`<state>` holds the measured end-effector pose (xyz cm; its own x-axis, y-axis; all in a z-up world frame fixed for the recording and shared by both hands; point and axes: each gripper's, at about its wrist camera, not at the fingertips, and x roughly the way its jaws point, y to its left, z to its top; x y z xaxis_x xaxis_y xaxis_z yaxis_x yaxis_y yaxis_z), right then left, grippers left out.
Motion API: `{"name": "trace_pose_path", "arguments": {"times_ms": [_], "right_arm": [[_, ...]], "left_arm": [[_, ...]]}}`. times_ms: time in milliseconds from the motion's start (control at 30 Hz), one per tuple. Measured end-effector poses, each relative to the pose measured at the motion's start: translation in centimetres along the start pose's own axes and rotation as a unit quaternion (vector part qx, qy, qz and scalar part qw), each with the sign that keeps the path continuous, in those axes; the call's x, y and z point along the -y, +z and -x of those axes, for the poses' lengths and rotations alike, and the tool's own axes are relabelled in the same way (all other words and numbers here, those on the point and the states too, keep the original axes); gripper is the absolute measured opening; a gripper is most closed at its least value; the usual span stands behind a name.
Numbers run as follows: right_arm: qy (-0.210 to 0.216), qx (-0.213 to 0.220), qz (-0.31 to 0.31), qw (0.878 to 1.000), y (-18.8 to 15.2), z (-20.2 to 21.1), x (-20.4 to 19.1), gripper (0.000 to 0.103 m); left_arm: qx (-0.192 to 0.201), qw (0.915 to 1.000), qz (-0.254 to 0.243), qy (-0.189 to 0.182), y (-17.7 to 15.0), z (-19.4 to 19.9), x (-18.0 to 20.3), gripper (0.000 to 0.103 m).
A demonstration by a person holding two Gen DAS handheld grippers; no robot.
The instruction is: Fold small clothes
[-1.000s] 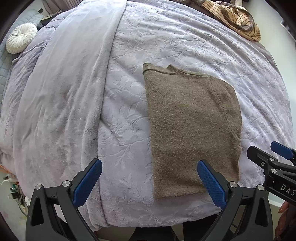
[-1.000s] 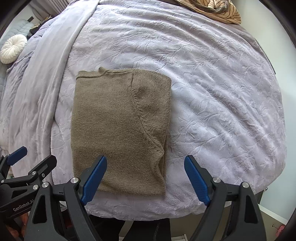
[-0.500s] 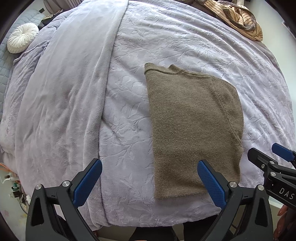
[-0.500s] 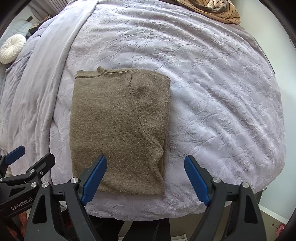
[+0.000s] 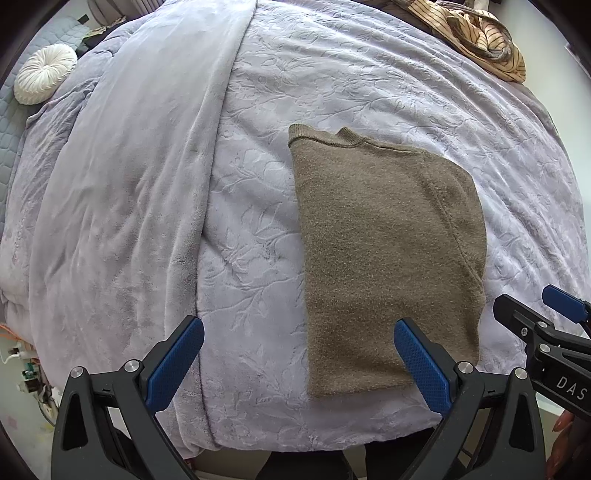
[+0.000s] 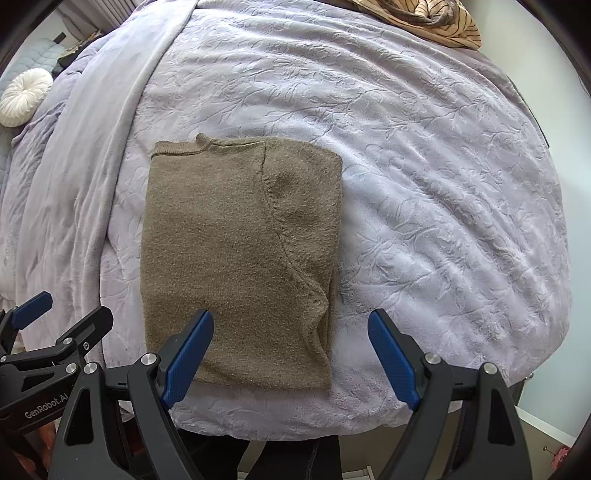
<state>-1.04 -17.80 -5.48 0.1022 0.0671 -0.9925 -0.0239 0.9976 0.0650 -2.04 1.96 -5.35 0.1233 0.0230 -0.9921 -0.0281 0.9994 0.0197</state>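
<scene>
While hovering above the near edge of the bed (image 6: pixel 443 184), both tools point down at the work; left gripper (image 5: pixel 295 363) with jaws spread wide and nothing between the blue pads; right gripper (image 6: pixel 290 360) likewise spread, empty, its left pad over the near hem of the sweater (image 6: pixel 240 258) but, as far as can be told, not pressing it.

Just beyond the pads: olive-brown knit, already folded into 1 upright rectangle, lying flat on the embossed lilac blanket (image 5: pixel 351 92), near hem toward the bed edge, ribbed collar at the far end; 1 sleeve laid over the right side, its seam curving down the panel.

Judged soft, limp, fairly thick and light; no stiffness to hold a shape, so likely to sag and unfold if lifted by 1 point; fuzzy surface probably grippy against the pads and against the plush blanket, so dragging may bunch both.

Best hold, by this reading: the 2 near corners of the hem, 1 per gripper, pinching all layers together, the loose sleeve edge included; then carried toward the collar for a half fold.

Farther off: smooth lilac throw (image 5: pixel 129 184) along the left; round white cushion (image 5: pixel 44 77) at the far left; striped tan garment (image 5: pixel 480 33) at the far right, well apart from the sweater.
</scene>
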Motion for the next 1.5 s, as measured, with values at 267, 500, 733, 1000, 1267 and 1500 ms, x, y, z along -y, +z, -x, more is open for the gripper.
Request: {"name": "trace_pose_path", "arguments": {"times_ms": [267, 500, 733, 1000, 1267, 1500], "right_arm": [[-0.001, 0.000, 0.001, 1.000, 0.10, 0.03, -0.12, 0.088], [-0.002, 0.000, 0.001, 1.000, 0.17, 0.07, -0.17, 0.088], [-0.003, 0.000, 0.003, 1.000, 0.28, 0.11, -0.24, 0.088], [-0.002, -0.001, 0.002, 1.000, 0.36, 0.06, -0.33, 0.088], [-0.003, 0.000, 0.002, 1.000, 0.33, 0.04, -0.35, 0.088], [-0.004, 0.000, 0.002, 1.000, 0.32, -0.02, -0.46, 0.088]], "left_arm": [[0.001, 1.0000, 0.001, 0.000, 0.01, 0.04, 0.05, 0.103], [0.001, 1.0000, -0.003, 0.005, 0.34, 0.08, -0.20, 0.103], [-0.002, 1.0000, -0.002, 0.005, 0.28, -0.13, -0.26, 0.103], [0.002, 0.9999, -0.007, 0.013, 0.32, -0.15, -0.41, 0.103], [0.001, 0.9999, -0.008, 0.012, 0.33, -0.11, -0.35, 0.103], [0.002, 0.9999, -0.008, 0.012, 0.21, -0.09, -0.19, 0.103]]}}
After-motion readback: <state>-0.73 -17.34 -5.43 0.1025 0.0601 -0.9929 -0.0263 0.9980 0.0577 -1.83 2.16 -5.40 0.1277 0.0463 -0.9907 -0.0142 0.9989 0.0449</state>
